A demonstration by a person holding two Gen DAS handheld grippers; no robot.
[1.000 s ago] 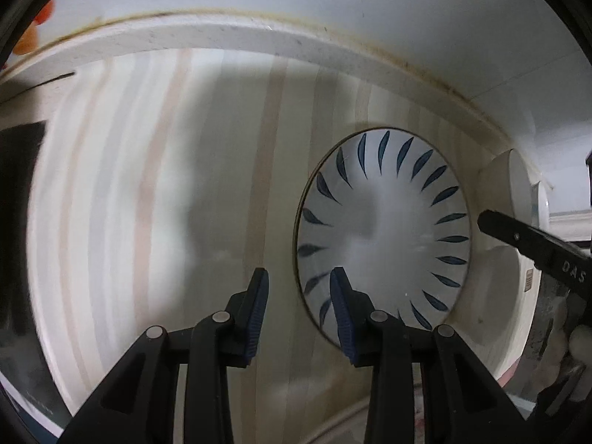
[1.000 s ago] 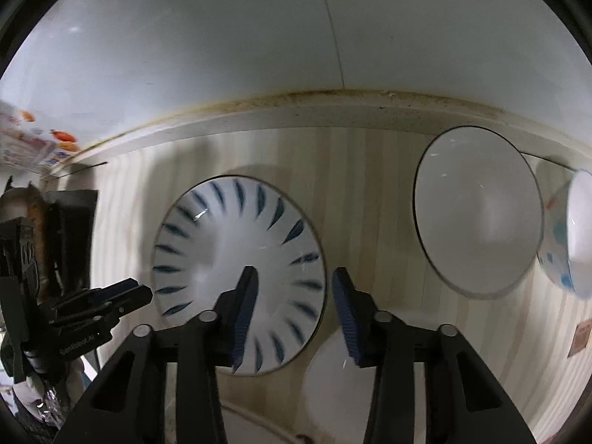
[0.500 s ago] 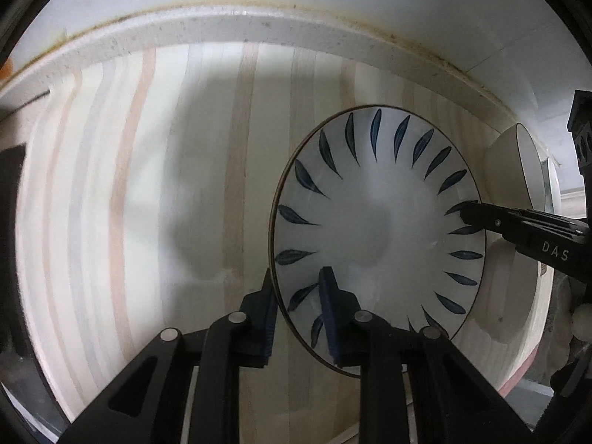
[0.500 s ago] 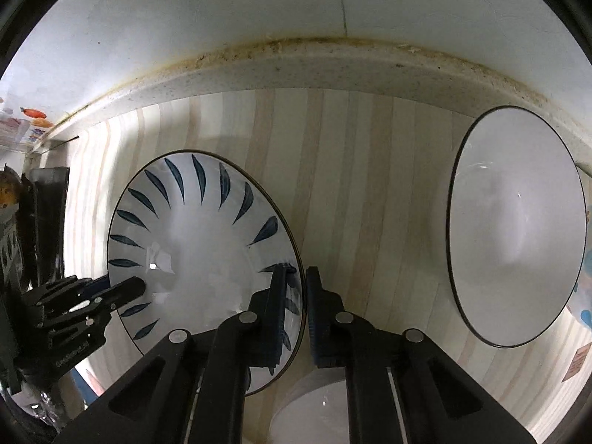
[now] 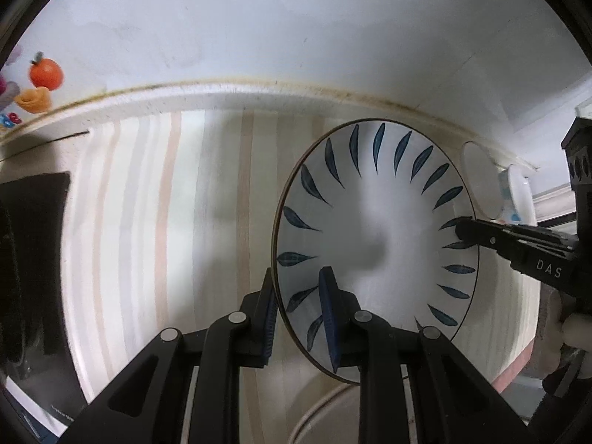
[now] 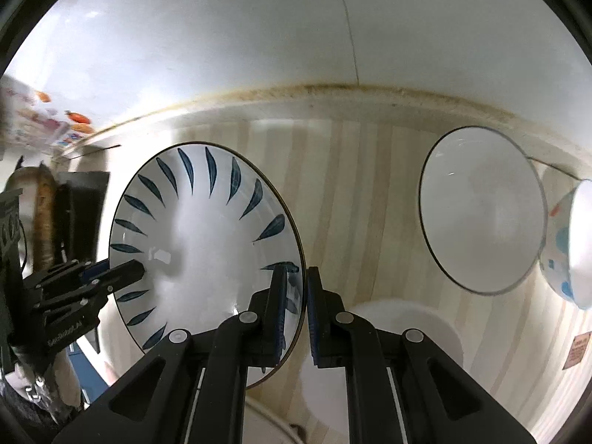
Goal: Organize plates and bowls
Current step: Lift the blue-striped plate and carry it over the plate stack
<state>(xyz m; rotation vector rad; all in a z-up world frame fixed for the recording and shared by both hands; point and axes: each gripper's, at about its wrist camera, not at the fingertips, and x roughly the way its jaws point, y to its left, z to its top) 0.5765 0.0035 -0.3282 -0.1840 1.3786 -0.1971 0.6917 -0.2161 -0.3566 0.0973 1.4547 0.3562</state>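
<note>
A white plate with blue leaf marks (image 5: pixel 377 229) hangs above the striped counter (image 5: pixel 148 222), held at both sides. My left gripper (image 5: pixel 299 296) is shut on its left rim. My right gripper (image 6: pixel 296 296) is shut on its right rim; the plate also shows in the right wrist view (image 6: pixel 199 244). The right gripper's fingers (image 5: pixel 481 236) show at the plate's right edge in the left wrist view, and the left gripper's fingers (image 6: pixel 111 277) show at its left edge in the right wrist view.
A white bowl with a dark rim (image 6: pixel 481 218) and a blue-and-orange patterned bowl (image 6: pixel 569 244) sit to the right. A white dish (image 6: pixel 403 336) lies below the grippers. The wall (image 6: pixel 259 37) runs along the back. A black object (image 5: pixel 29 259) lies at the left.
Both grippers closed on the plate's opposite rims. The plate has come up off the counter and sits higher and nearer in both views.
</note>
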